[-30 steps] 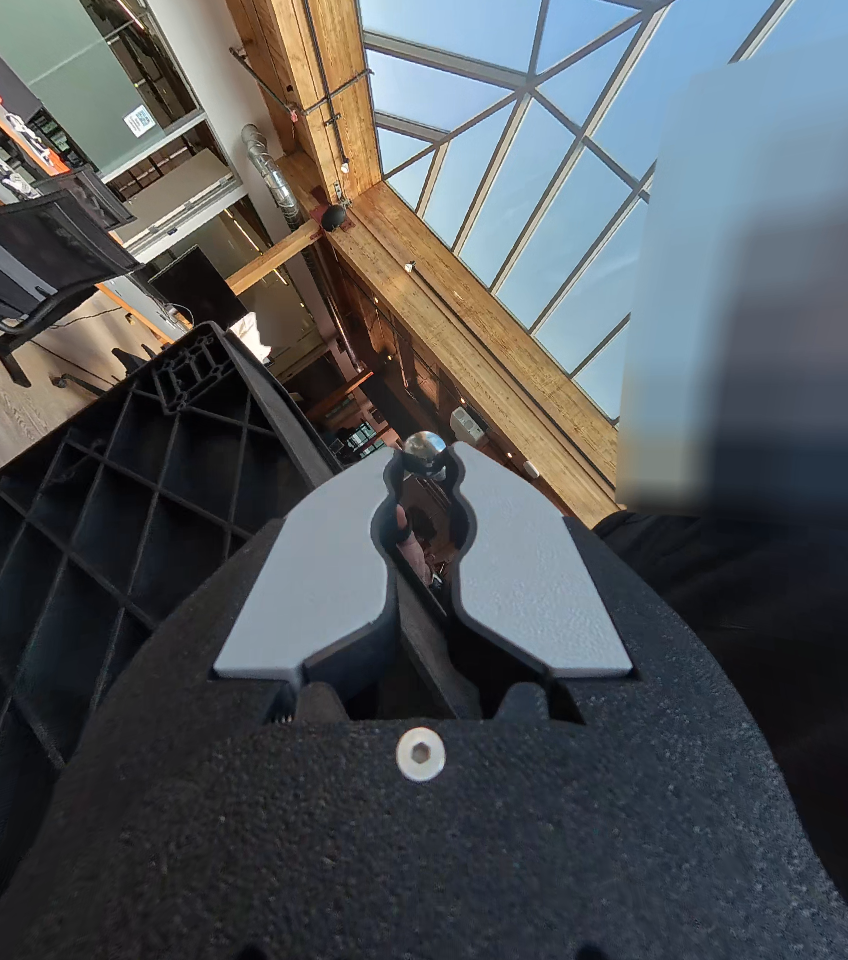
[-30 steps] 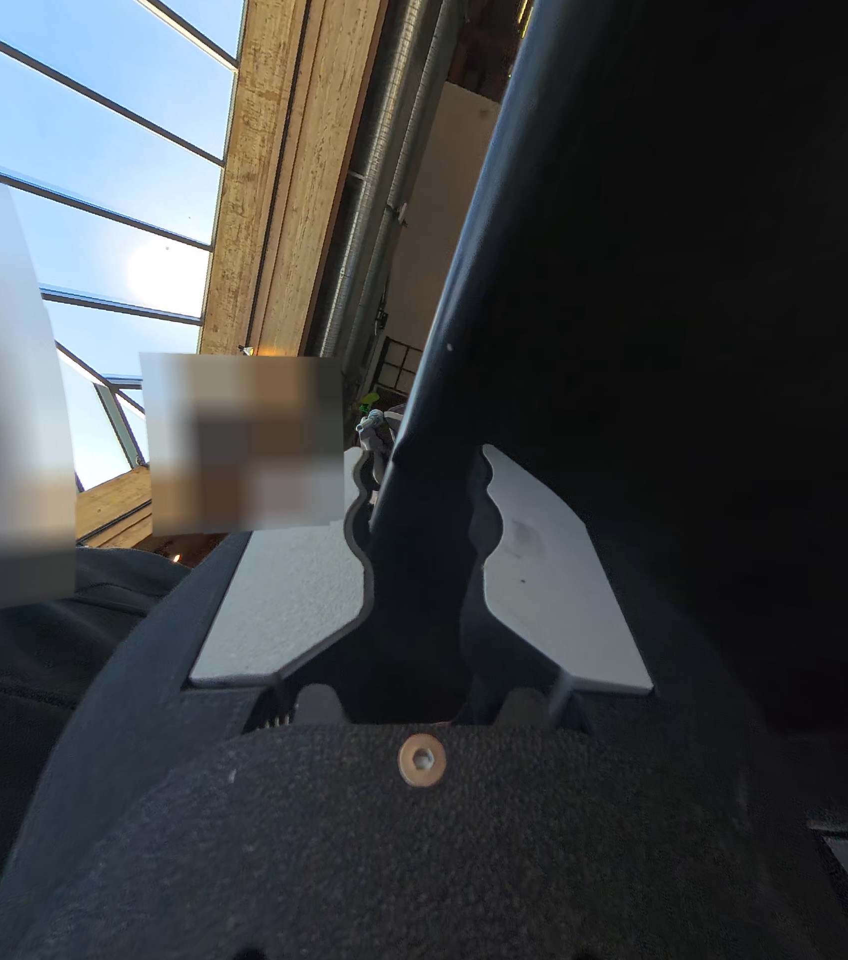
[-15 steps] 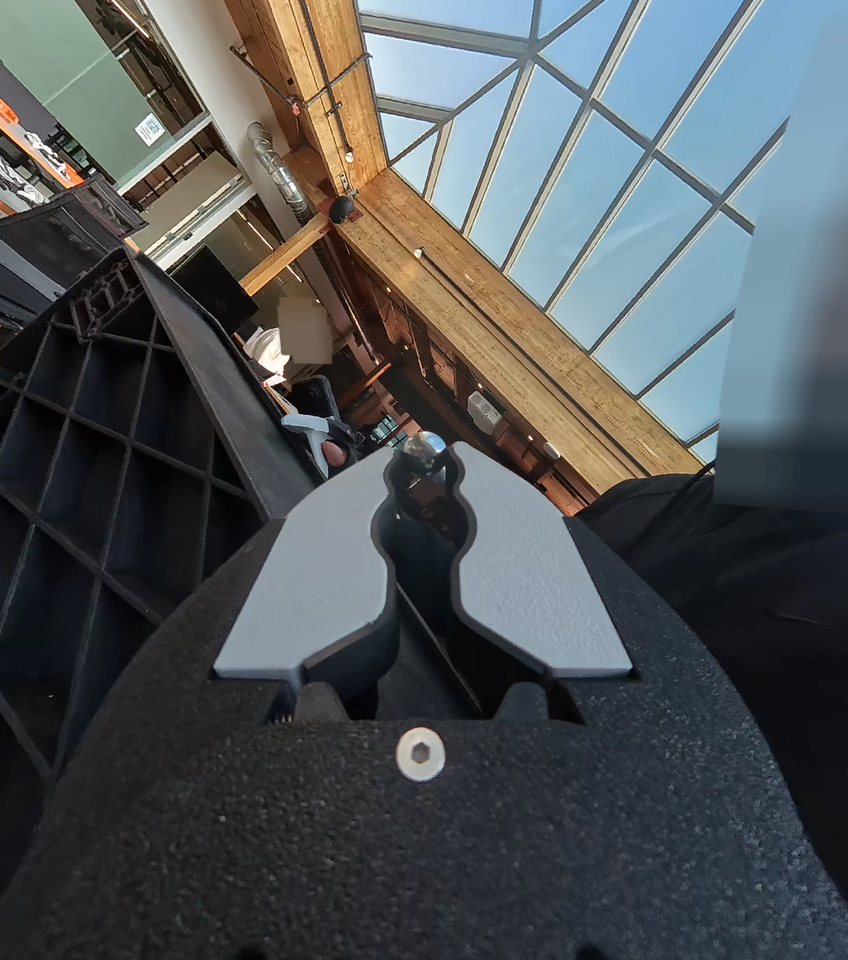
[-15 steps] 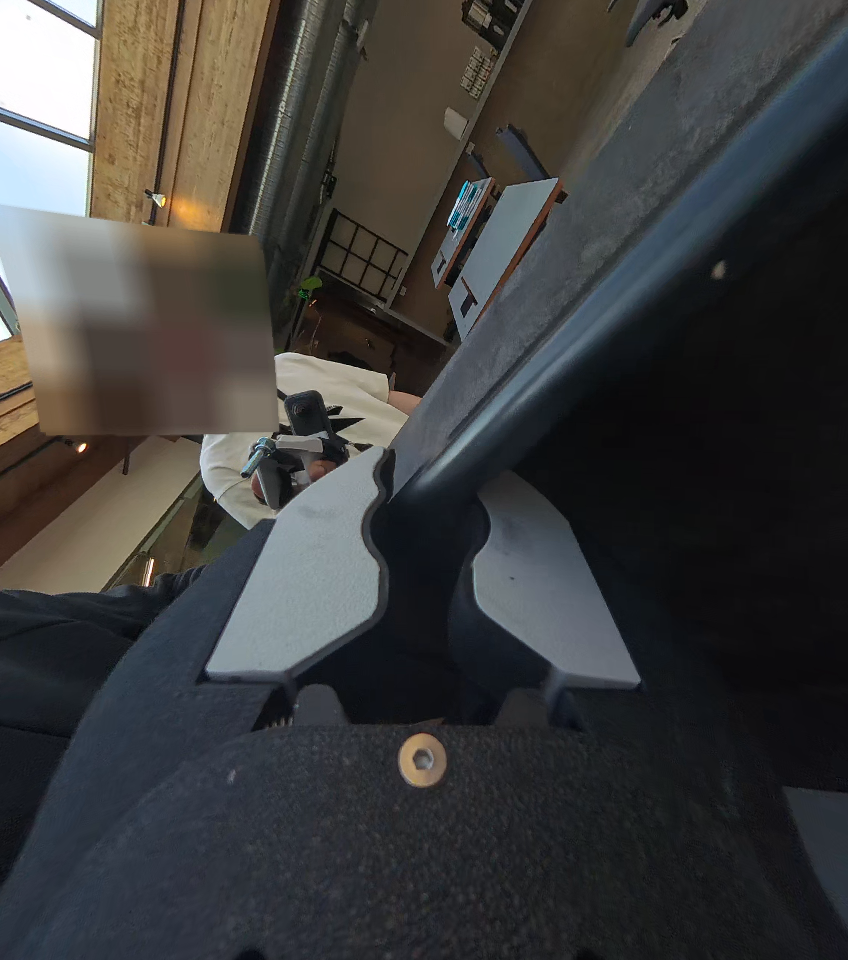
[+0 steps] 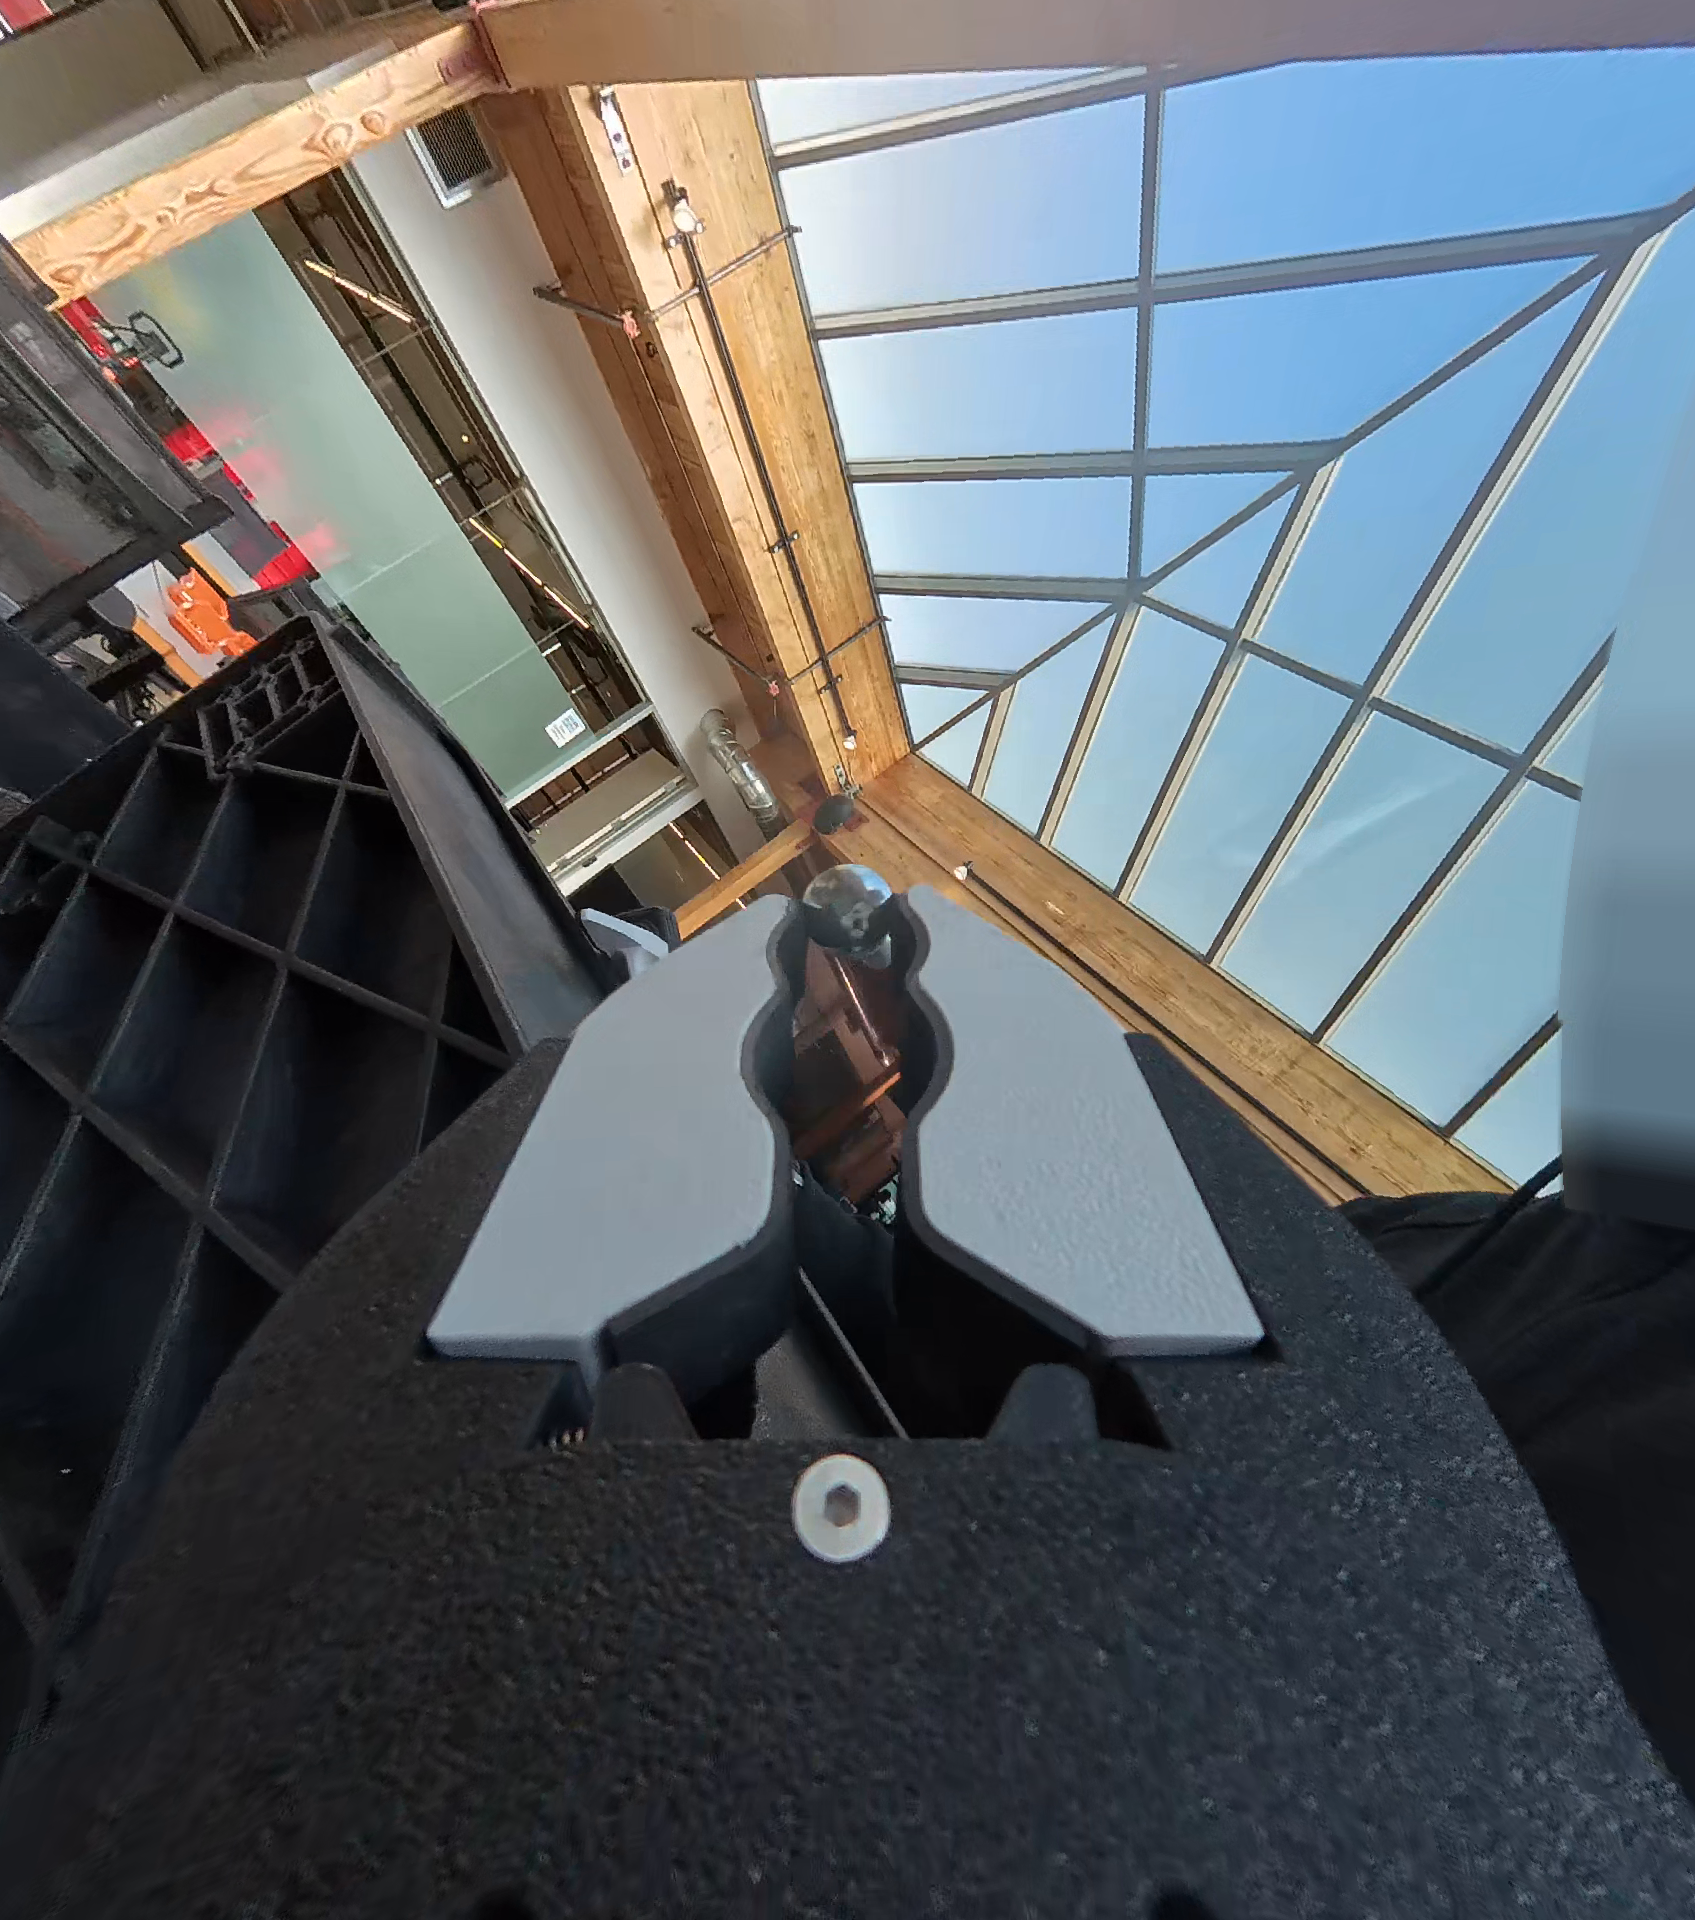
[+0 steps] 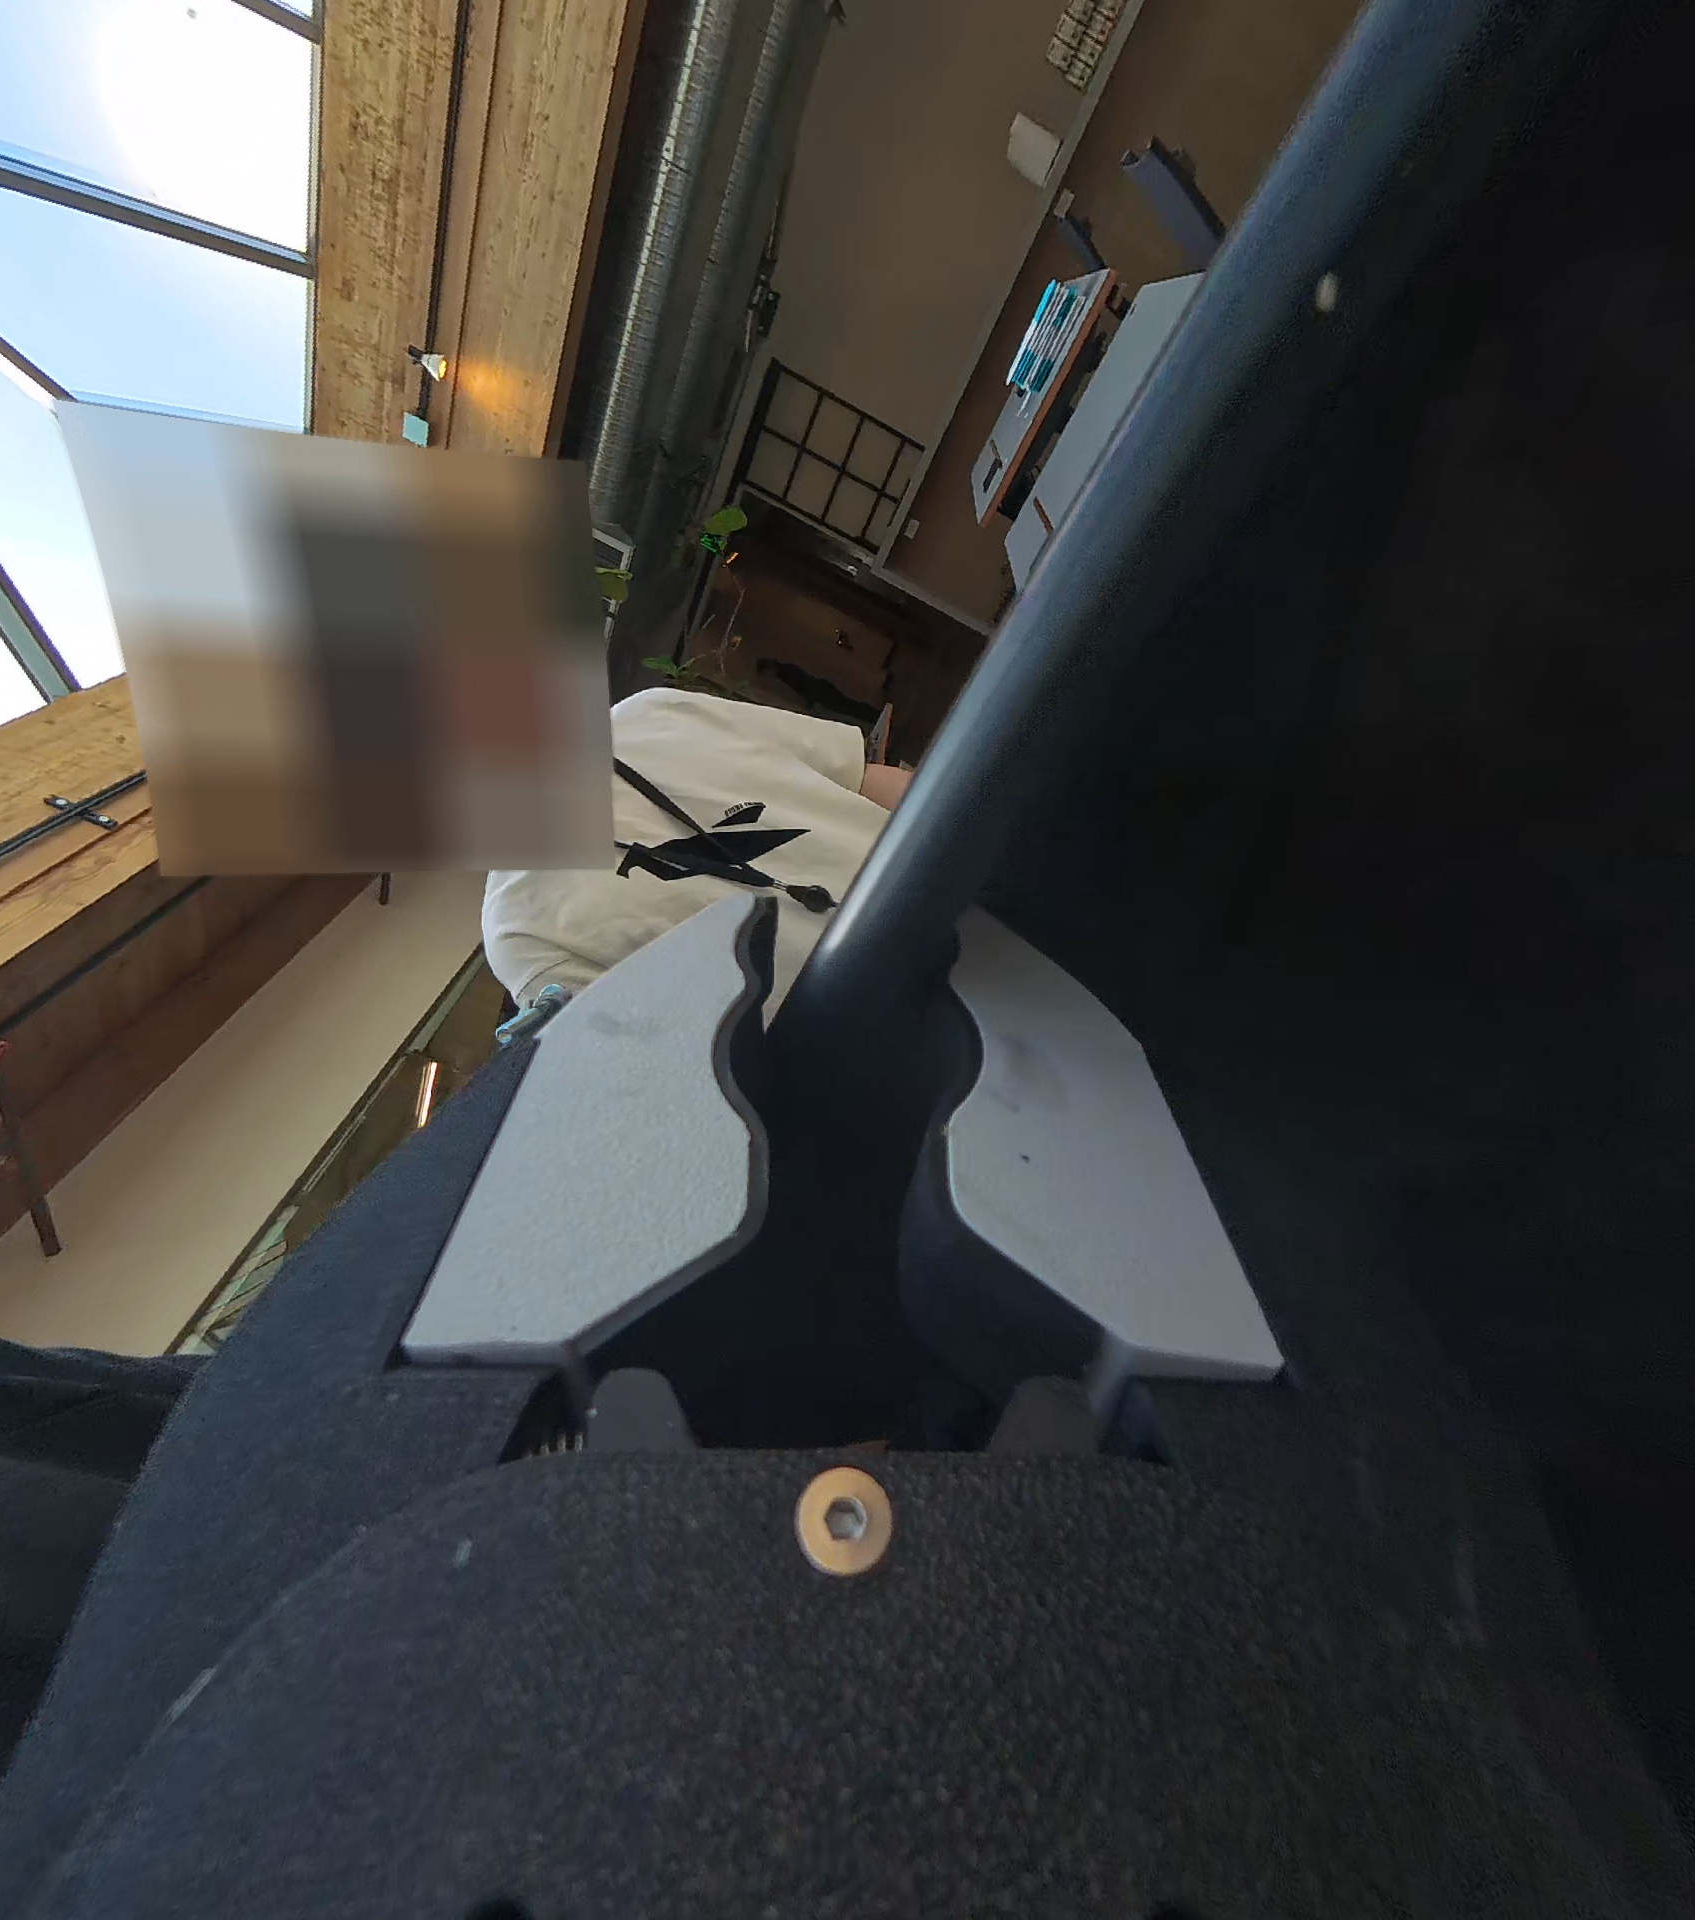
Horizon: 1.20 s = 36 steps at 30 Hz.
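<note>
A: Black ribbed plastic panel [image 5: 147, 1039] fills the left side, beside the left gripper [image 5: 848, 940]. Its jaws are nearly closed, pinching a shiny round-headed bolt [image 5: 848, 914] at the tips.

B: And the right gripper [image 6: 858, 935]?

A: Clamped on a dark rounded edge [image 6: 1030, 623].

B: Risk?

A: That tip-only pinch may let the bolt slip if tilted.

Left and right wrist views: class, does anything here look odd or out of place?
Yes. Both cameras tilt up at the glass roof. The left gripper pinches a shiny round-headed bolt beside a ribbed black plastic panel; the right gripper is clamped on a dark panel's rounded edge.
</note>
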### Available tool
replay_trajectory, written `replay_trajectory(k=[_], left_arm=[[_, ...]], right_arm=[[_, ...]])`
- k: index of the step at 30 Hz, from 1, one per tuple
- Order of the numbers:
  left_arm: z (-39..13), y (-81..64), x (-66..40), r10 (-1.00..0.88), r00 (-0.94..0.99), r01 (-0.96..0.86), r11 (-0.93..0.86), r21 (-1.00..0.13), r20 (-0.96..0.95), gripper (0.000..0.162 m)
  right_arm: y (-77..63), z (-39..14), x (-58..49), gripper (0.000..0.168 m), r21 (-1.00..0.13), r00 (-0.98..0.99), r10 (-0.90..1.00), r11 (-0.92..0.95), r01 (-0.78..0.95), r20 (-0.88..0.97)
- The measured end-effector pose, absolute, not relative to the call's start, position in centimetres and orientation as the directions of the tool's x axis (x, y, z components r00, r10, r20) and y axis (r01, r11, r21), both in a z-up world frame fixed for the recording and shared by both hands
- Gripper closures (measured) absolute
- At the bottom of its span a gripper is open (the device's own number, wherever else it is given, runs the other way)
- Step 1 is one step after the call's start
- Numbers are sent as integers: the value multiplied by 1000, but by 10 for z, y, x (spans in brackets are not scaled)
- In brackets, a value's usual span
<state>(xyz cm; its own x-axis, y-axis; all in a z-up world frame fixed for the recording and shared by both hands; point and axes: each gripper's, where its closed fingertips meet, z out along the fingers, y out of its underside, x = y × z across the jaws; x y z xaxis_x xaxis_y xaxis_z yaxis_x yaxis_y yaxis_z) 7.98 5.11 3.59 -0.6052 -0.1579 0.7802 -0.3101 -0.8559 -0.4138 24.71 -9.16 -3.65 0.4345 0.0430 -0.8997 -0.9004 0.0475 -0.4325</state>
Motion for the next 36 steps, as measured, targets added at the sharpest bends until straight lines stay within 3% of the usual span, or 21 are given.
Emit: replay_trajectory(k=[5,7,11,19,27,31,36], left_arm=[[31,83,73,-199,-584,-244,-881,-404,787,147],[23,83,76,-155,-562,-283,-887,-364,812,147],[34,68,75,-177,-597,-295,-858,-420,782,147],[44,43,79,-107,-618,-314,-875,-370,779,147],[57,28,103,-181,-648,-327,-811,-485,740,147],[53,29,104,-119,-642,-348,-834,-427,757,147],[55,36,103,-114,-651,-353,-829,-433,750,147]], right_arm=[[-78,-36,246,142,-421,424,51,52,-906,-904],[-73,-36,246,142,-424,426,42,52,-904,-904],[-77,-35,247,142,-414,418,45,77,-907,-907],[-113,-37,219,145,-424,429,39,102,-900,-902],[-114,-40,231,147,-446,440,-77,98,-890,-895],[-123,-40,226,147,-438,426,-115,116,-891,-897],[-142,-37,206,148,-600,562,-280,71,-797,-779]])
